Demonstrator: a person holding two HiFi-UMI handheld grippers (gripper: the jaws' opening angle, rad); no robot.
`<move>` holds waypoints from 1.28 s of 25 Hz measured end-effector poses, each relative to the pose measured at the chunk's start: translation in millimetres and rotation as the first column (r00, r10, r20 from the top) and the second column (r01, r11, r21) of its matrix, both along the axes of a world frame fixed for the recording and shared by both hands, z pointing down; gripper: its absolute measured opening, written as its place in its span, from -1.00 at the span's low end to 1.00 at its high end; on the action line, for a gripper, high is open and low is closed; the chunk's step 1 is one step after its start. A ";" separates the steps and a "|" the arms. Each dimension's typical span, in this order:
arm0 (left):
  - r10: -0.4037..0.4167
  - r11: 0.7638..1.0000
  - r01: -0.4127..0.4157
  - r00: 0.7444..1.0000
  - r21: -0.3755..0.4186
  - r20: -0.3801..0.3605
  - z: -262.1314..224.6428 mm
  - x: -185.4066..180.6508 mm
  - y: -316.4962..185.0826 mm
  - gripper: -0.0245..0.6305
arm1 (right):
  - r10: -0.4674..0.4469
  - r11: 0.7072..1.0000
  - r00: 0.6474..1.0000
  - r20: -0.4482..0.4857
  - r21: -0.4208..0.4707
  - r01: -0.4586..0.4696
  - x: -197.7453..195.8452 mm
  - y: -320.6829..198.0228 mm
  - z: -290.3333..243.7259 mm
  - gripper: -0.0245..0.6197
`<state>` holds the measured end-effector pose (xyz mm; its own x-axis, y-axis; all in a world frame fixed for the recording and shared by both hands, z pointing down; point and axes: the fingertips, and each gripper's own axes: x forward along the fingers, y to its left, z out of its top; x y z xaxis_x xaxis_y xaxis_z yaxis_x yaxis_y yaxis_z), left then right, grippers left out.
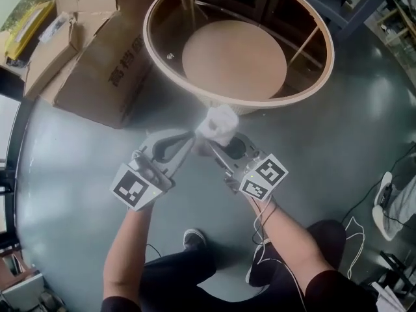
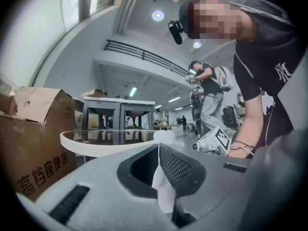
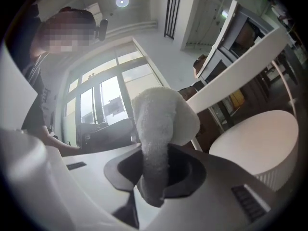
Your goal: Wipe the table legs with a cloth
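A white cloth [image 1: 219, 125] is bunched between both grippers, just in front of the round glass-topped table with a wooden rim [image 1: 158, 56]. My left gripper [image 1: 190, 140] is shut on a thin corner of the cloth [image 2: 163, 192]. My right gripper [image 1: 212, 147] is shut on a thick fold of the cloth [image 3: 157, 124], which stands up above its jaws. Thin table legs [image 1: 305, 45] show through the glass, above a round lower shelf [image 1: 234, 58]. In the right gripper view the table rim [image 3: 240, 67] and the shelf [image 3: 262, 138] lie close on the right.
Large cardboard boxes [image 1: 104, 70] stand left of the table, touching its side. Cables [image 1: 367, 197] and a white object [image 1: 390, 203] lie on the grey floor at right. My feet [image 1: 194, 239] are below the grippers. Another person [image 2: 209, 93] stands far behind.
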<state>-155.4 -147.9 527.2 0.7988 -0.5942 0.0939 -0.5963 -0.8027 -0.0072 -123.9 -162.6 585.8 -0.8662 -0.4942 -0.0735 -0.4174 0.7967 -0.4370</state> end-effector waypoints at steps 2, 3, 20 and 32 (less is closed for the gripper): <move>0.013 0.999 -0.014 1.000 0.033 0.025 8.4 -3.5 -5.5 -0.91 | -0.012 0.999 1.000 0.009 0.033 0.012 -8.3 -12.1 5.1 -0.65; 0.014 0.999 -0.016 0.999 0.050 0.035 12.2 -6.5 -7.6 -0.91 | -0.029 0.998 1.000 0.009 0.058 0.028 -13.8 -16.4 5.5 -0.65; -0.007 0.986 -0.003 0.998 0.168 0.058 34.3 -26.0 -3.6 -0.91 | -0.019 0.999 0.999 -0.027 0.046 0.020 -19.0 -53.4 47.8 -0.65; 0.060 0.985 -0.071 0.996 0.156 0.073 50.0 -2.2 -3.9 -0.91 | 0.008 1.000 1.000 -0.017 0.005 -0.008 -11.9 -62.7 57.3 -0.66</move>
<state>-157.6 -151.8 577.1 0.8316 -0.5523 0.0579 -0.5361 -0.8256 -0.1760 -135.7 -225.3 643.1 -0.8632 -0.5010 -0.0615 -0.4312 0.7953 -0.4260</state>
